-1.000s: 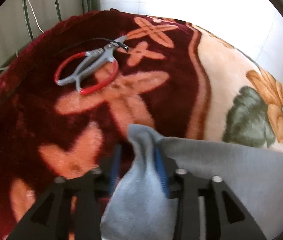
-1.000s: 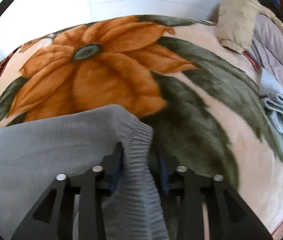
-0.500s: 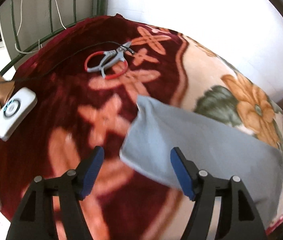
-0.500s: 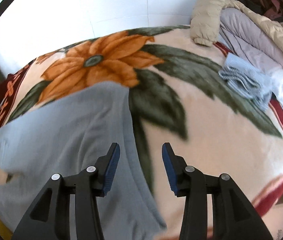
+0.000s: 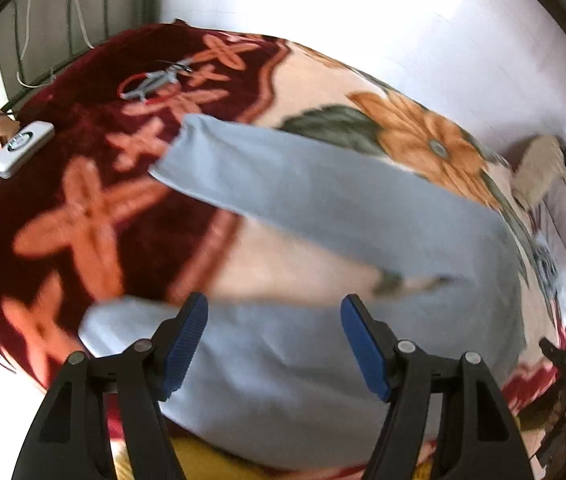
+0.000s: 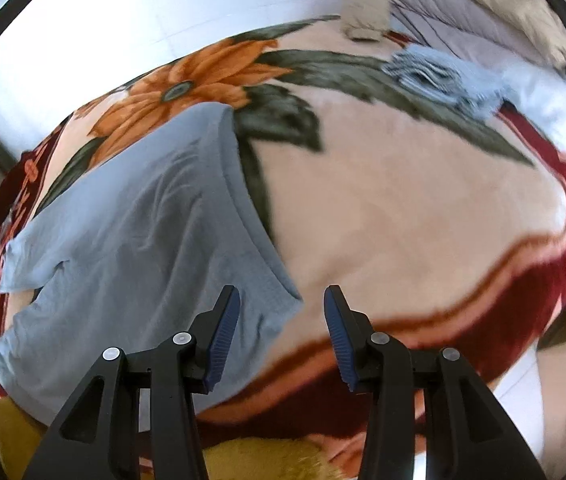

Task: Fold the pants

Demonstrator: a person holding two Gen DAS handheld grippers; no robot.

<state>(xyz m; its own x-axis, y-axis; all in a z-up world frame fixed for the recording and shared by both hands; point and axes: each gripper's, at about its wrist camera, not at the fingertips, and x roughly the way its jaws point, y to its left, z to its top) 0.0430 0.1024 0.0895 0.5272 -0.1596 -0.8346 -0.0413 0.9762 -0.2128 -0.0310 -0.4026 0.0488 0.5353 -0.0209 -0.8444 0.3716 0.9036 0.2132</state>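
Right wrist shows both grippers, right gripper (image 6: pixel 281 332) and left gripper (image 5: pixel 275 344), spread open, holding nothing, over gray pants (image 6: pixel 139 216) lying seemingly flat near the floral blanket's (image 6: pixel 403 208) front edge.

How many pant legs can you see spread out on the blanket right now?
2. One pant leg lies farther from the left gripper, reaching toward the scissors; the other pant leg lies nearest, under that gripper's open fingers. Neither looks folded.

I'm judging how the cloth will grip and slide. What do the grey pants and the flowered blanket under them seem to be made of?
The grey pants look like a soft matte knit, perhaps cotton jersey: they lie limp with gentle wrinkles and a ribbed waistband. The flowered blanket looks like plush fleece, probably synthetic: a fuzzy nap softens its printed pattern. Motion blur leaves both uncertain.
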